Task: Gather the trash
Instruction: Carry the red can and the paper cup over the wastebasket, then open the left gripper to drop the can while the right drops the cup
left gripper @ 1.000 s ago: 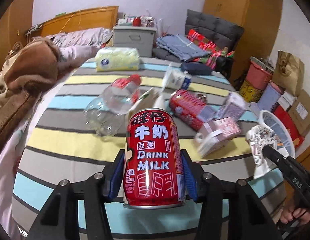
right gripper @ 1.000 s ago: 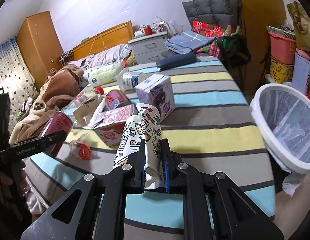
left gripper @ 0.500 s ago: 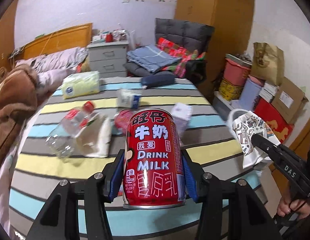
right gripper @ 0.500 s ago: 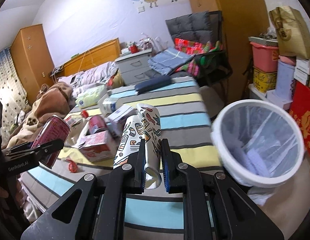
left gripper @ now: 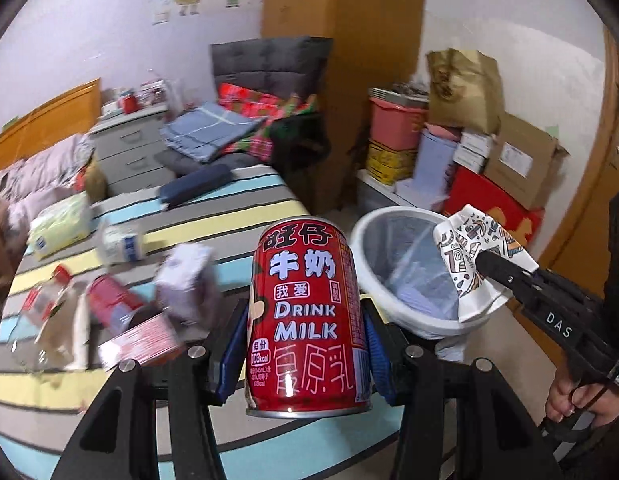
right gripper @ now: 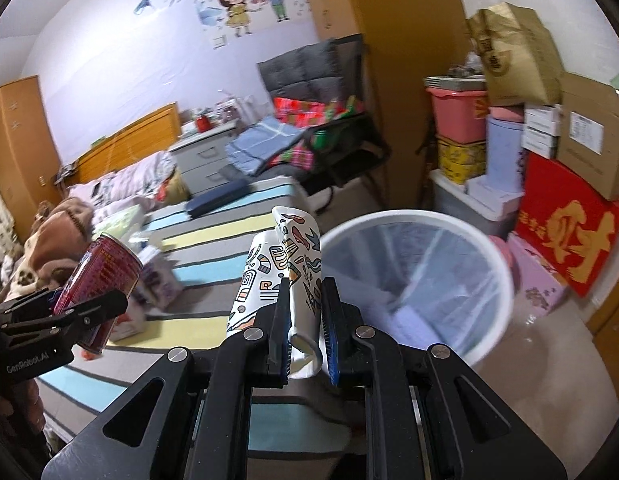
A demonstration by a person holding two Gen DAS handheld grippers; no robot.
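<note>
"DRINK MILK" on red can [left gripper: 307, 312]; "DAS" on right hand-held gripper [left gripper: 485, 268]

Litter on the bed [left gripper: 121, 312]: smeared by motion in the left wrist view — a clear bottle and some cartons, edges and print unreadable.
Milk can [left gripper: 307, 314]: its lower sides sit behind the blue pads, back face unseen.
Paper cup [right gripper: 281, 276]: crushed, its lower part buried between the right gripper [right gripper: 305, 320] pads — mouth partly hidden.
White bin [right gripper: 421, 280]: near rim cut off behind the gripper body; contents under the clear liner too hazy to name.
Hand [left gripper: 577, 400]: only fingers at the frame's edge, the rest cut off.
Left gripper [right gripper: 75, 312]: its fingertips hidden behind the can.
</note>
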